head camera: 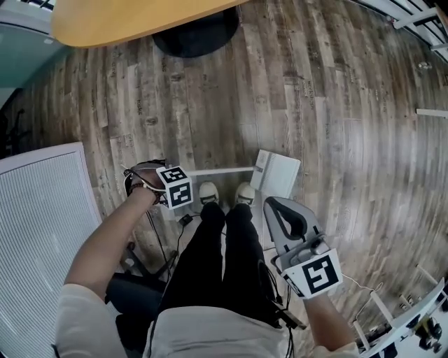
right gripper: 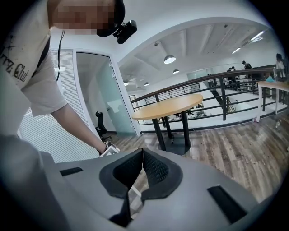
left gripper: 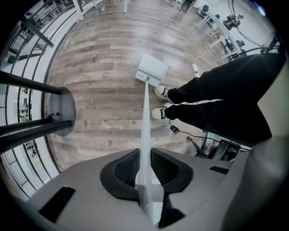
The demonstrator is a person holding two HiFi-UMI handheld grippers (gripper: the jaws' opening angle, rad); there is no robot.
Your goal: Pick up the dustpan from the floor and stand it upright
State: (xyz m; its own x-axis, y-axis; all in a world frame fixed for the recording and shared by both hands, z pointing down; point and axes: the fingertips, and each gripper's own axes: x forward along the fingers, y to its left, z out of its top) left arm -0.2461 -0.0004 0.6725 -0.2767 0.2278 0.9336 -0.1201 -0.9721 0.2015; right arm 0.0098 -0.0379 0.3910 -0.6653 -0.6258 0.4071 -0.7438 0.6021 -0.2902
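Note:
The white dustpan has a ribbed pan (head camera: pixel 276 173) and a long thin handle (head camera: pixel 220 170) that runs left from it. My left gripper (head camera: pixel 170 183) points steeply down and is shut on the handle's top end. In the left gripper view the handle (left gripper: pixel 145 122) passes between the black pads of that gripper (left gripper: pixel 145 153) and drops to the pan (left gripper: pixel 152 70), low beside the person's shoes. Whether the pan touches the floor I cannot tell. My right gripper (head camera: pixel 273 203) hangs right of the legs, apart from the dustpan. Its jaws (right gripper: pixel 142 151) are shut with nothing between them.
A round wooden table (head camera: pixel 133 21) on a black base (head camera: pixel 196 35) stands ahead. A white slatted panel (head camera: pixel 42 210) is at the left. The person's shoes (head camera: pixel 208 192) are close to the handle. A black chair base (head camera: pixel 140 266) and a cable lie behind. The floor is wooden planks.

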